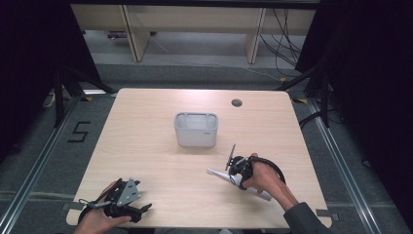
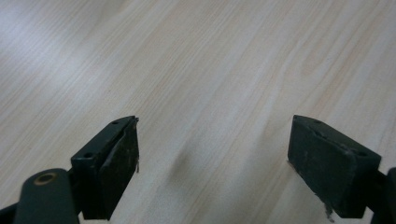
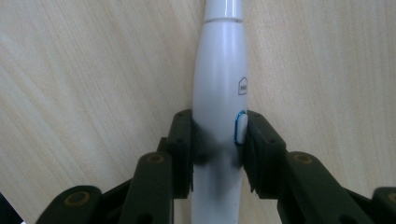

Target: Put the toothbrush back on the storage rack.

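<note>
Fingers (image 3: 183, 140) of the right gripper (image 3: 218, 140) clamp the white toothbrush handle (image 3: 219, 93) lying on the surface (image 1: 146, 146). Left gripper (image 2: 212, 158) fingers stand apart, empty.

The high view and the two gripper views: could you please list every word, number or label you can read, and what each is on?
"5": black mark on the grey floor, left of the table.
Small framed label on the white electric toothbrush, above its blue-ringed button: too small to read.
Small dark mark on the front of the grey holder: too small to read.
</note>
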{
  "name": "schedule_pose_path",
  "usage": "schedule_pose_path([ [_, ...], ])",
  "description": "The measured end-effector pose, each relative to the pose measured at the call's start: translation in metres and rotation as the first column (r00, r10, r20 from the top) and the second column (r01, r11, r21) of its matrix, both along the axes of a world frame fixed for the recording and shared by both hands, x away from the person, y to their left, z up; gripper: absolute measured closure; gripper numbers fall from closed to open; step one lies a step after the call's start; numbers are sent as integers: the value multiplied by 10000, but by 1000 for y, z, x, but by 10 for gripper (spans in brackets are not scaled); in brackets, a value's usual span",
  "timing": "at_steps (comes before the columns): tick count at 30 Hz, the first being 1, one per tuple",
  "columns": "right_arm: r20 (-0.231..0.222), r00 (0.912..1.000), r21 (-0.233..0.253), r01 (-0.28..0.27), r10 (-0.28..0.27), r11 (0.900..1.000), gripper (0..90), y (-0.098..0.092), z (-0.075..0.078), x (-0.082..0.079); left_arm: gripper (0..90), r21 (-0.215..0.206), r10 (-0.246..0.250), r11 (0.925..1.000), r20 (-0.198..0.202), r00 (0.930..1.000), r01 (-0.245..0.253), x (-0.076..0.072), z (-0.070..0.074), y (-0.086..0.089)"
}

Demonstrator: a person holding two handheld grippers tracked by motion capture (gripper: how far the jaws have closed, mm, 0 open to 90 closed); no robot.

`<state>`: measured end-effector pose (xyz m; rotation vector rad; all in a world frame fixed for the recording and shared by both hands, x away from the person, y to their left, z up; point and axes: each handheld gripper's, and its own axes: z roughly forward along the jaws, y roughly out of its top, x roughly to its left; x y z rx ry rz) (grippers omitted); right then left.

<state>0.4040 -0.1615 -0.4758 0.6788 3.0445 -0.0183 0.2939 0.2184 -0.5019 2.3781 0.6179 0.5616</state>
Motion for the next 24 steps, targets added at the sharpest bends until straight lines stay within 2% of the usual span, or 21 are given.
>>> schedule_pose_path([
  [2,97,10000,-18,23,-22,10000,668,-1,1,0,161,91,37,10000,39,10000,-37,1,0,0],
  [3,124,9998,47,-170,169,9998,668,-2,0,1,162,52,6,10000,7,10000,-6,0,0,0],
  [4,126,9998,96,121,-122,9999,668,-2,1,0,162,-58,7,10000,-16,10000,-7,0,0,0],
  [7,193,9998,231,79,-84,9997,669,-4,1,1,162,90,48,9999,39,10000,-48,1,0,0],
  [8,335,9990,290,288,-298,9992,669,-5,1,-1,162,51,27,10000,18,10000,-27,0,0,0],
  [9,273,9989,235,382,-388,9990,669,-5,1,-3,162,51,27,10000,18,10000,-27,0,0,0],
  [11,228,9996,348,165,-173,9993,670,-6,1,-2,162,53,-9,10000,2,10000,9,0,0,0],
  [15,389,9986,347,343,-357,9988,670,-7,4,-4,162,18,-7,10000,121,9999,6,0,1,0],
  [16,378,9987,430,328,-345,9985,670,-9,4,-4,162,15,20,10000,10,10000,-20,0,0,0],
  [22,618,9973,800,353,-403,9962,671,-14,14,-6,162,18,4,10000,111,9999,-4,1,1,1],
  [23,672,9963,898,465,-526,9949,670,-14,17,-7,162,18,67,10000,-2,10000,-67,0,0,1],
  [24,730,9957,1098,485,-567,9928,671,-16,19,-7,162,25,15,10000,136,9999,-15,1,1,1],
])
